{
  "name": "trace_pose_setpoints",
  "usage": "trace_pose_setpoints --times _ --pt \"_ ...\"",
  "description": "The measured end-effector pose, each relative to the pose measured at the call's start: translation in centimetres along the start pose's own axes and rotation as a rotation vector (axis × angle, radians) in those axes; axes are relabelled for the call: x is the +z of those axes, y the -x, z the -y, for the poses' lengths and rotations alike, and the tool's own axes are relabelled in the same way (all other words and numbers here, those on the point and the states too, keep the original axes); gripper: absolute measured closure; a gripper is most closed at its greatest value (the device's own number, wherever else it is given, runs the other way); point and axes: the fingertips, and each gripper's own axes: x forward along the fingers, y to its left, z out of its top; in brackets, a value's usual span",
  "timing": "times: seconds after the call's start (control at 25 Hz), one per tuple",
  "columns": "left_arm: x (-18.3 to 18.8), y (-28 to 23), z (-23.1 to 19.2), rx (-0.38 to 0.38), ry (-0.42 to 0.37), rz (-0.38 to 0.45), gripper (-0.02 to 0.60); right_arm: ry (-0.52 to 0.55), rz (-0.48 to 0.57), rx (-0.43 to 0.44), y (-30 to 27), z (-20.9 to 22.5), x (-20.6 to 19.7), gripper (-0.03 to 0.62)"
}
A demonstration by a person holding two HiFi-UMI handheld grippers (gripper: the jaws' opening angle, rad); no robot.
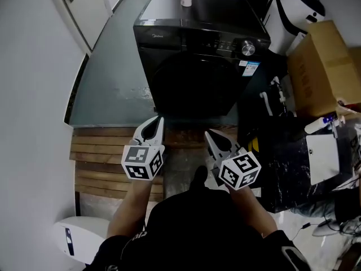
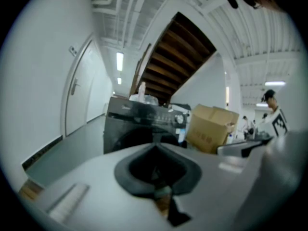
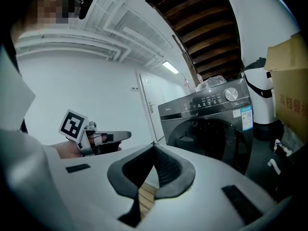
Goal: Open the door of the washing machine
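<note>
We find the washer point(image 1: 169, 16) standing ahead of both grippers, its round door point(image 1: 194, 84) shut. Left gripper point(image 1: 158, 121) and right gripper point(image 1: 208, 134) have jaws together, empty, short of the machine, over wooden slats point(image 1: 98, 151).

My left gripper point(image 1: 158, 121) and right gripper point(image 1: 208, 134) are white shells with dark grey jaw pads. Each carries a white cube point(image 1: 142, 162) printed with black square markers. I wear a black top point(image 1: 197, 224).
</note>
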Motion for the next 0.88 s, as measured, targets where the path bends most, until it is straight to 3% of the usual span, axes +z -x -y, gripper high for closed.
trace_pose_setpoints --times 0.44,0.88 --pt "3.1 -10.5 1.1 0.020 -0.017 -0.008 0.572 -0.006 -0.026 0.052 -4.4 9.3 3.4 0.599" --pt "3.7 -14.6 -0.3 -0.026 -0.008 -0.016 0.572 -0.004 -0.074 0.040 -8.4 11.0 3.8 0.599"
